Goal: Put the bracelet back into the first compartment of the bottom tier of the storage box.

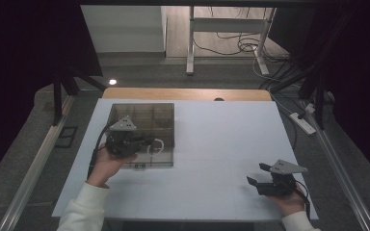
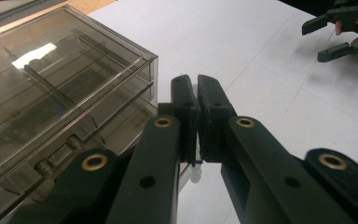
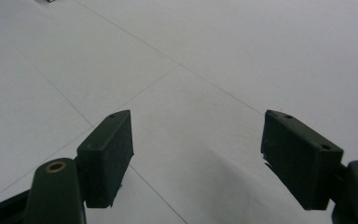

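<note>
The left gripper (image 1: 147, 143) has its two black jaws squeezed together on something thin and white — it looks like a small white cable (image 1: 158, 146) — and I cannot tell for sure what it is. Just beside that gripper, on its left in the left gripper view, sits the smoky see-through plastic box with little compartments (image 2: 65, 88); in the high view the gripper hangs over the box's near right part, and the white loop lies right at its tips. The step looks like moving this white thing at the box, so the grip should stay firm and the hand should go slowly and lift straight up — a sideways pull could catch on the thin walls inside the box or drag the light box along. The box's near corner is very close to the jaws, so that is the edge to watch. The right gripper (image 1: 259, 173) rests well apart, with its jaws wide and nothing between them. Between the two grippers the flat white table top (image 1: 212, 144) is bare, so there is lots of room to move that way.
</note>
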`<state>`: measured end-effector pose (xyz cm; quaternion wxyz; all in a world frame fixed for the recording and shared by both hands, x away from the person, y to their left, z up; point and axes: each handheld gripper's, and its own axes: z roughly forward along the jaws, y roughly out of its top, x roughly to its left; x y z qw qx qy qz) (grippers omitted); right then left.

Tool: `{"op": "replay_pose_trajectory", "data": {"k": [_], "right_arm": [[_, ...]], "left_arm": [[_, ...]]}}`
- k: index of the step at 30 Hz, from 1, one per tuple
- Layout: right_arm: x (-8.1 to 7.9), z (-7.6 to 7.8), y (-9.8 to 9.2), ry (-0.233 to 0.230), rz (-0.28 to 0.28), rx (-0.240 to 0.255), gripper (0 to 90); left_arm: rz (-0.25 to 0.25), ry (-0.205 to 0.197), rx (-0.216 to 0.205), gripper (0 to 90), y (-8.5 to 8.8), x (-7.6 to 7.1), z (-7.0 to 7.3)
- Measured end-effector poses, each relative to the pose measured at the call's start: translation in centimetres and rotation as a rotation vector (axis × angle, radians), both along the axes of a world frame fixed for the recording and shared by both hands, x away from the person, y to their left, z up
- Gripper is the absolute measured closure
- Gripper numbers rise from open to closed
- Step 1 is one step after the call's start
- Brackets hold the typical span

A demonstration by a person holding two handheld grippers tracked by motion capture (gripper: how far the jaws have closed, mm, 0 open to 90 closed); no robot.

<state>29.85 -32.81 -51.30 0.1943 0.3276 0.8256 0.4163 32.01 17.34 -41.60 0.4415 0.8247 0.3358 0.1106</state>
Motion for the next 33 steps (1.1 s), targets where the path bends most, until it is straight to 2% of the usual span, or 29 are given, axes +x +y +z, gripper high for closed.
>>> {"op": "replay_pose_trajectory", "data": {"k": [33], "right_arm": [[0.0,0.0,0.0,-0.005,-0.003,0.004,25.1]], "left_arm": [[0.057,0.006,-0.015,86.3,2.7,-0.6,-0.2]]}}
